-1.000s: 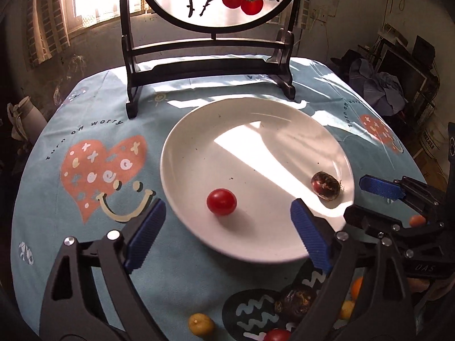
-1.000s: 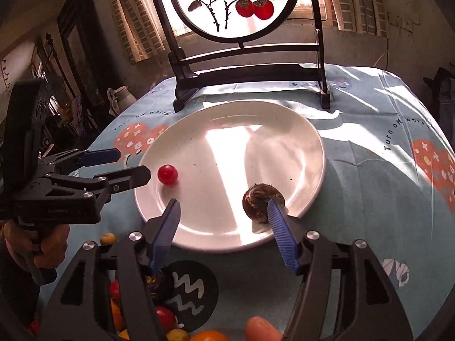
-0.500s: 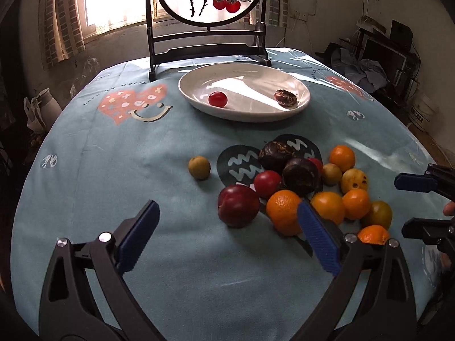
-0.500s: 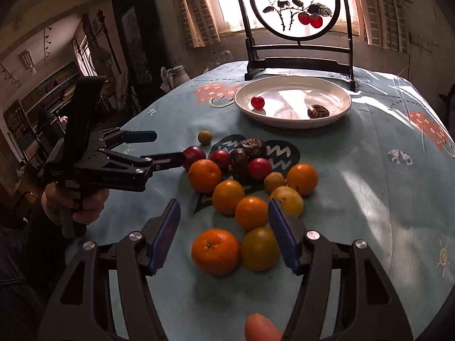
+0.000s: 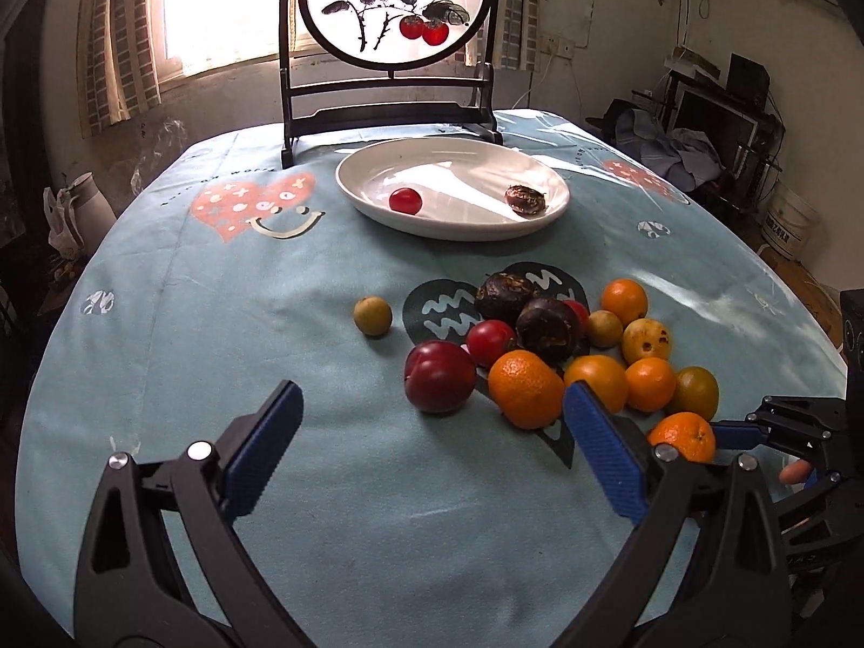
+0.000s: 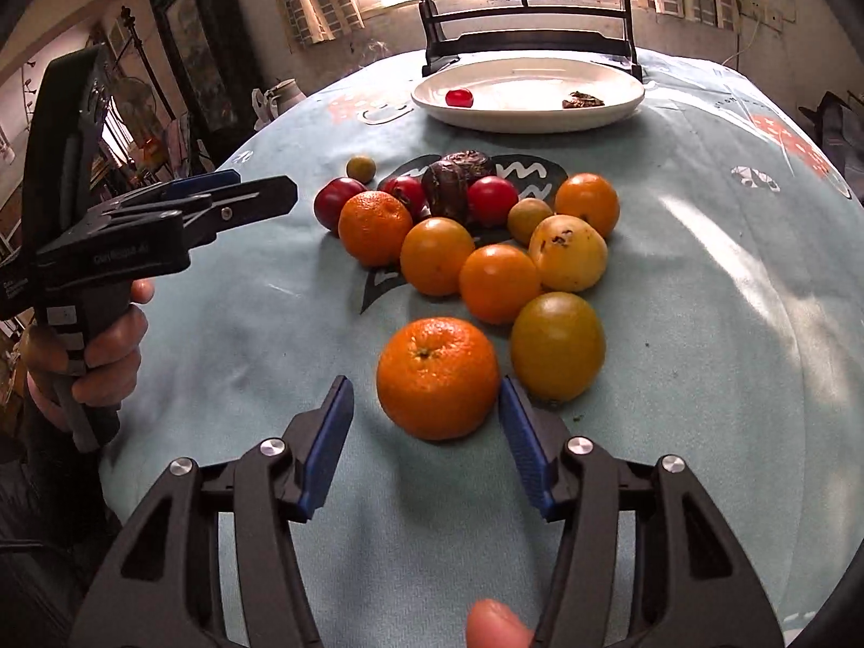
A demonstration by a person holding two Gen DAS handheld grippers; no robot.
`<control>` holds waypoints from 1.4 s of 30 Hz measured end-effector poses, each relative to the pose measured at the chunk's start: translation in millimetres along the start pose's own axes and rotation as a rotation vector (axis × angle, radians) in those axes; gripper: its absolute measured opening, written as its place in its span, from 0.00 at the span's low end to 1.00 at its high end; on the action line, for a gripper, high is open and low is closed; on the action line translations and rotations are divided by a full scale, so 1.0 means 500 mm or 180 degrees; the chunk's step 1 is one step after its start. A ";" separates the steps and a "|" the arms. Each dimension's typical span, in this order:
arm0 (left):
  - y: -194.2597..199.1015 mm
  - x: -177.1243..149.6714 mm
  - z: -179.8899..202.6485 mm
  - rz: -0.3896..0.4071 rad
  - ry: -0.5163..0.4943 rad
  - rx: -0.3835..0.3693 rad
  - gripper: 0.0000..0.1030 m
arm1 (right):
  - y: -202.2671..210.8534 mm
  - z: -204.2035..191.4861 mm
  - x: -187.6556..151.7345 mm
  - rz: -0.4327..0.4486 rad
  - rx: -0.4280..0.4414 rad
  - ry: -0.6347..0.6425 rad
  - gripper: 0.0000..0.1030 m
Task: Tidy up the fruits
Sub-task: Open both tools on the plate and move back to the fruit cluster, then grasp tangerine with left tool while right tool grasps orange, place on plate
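Observation:
A pile of fruit lies on the blue tablecloth: oranges, a dark red plum (image 5: 438,375), tomatoes and two dark wrinkled fruits (image 5: 545,324). My left gripper (image 5: 430,405) hovers wide open just short of the plum, with nothing between its pads. My right gripper (image 6: 425,386) is low over the nearest mandarin (image 6: 437,378). Its jaws are closing with the mandarin between the fingertips, and a gap still shows at the left pad. The white plate (image 5: 453,229) at the back holds a cherry tomato (image 5: 405,200) and one dark fruit (image 5: 525,200).
A round painted screen on a black stand (image 5: 394,11) rises behind the plate. A small yellow-green fruit (image 5: 372,315) lies apart, left of the pile. A hand (image 6: 102,345) holds the left gripper's handle. The table's round edge drops off close to both grippers.
Both grippers have pulled back from the plate to the fruit pile at the near side. The right jaws have narrowed around the front mandarin. The left jaws stand slightly wider.

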State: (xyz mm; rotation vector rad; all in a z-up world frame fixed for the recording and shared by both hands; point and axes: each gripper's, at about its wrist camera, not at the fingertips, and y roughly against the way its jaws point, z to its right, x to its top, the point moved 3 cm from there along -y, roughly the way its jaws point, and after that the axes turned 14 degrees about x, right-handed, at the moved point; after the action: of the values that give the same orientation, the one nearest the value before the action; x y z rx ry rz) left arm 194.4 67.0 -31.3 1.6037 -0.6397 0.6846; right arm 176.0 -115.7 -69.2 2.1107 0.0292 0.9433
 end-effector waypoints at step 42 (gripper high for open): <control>-0.089 -0.013 0.130 -0.0263 -0.0862 -0.0495 0.44 | 0.098 0.129 0.173 0.0723 0.0638 -0.0052 0.43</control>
State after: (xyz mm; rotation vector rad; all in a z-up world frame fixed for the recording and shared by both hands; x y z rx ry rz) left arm 228.1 8.4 -72.6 1.5805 -0.7988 0.3499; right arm 265.4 -164.2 -8.3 2.3426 -0.1319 1.0947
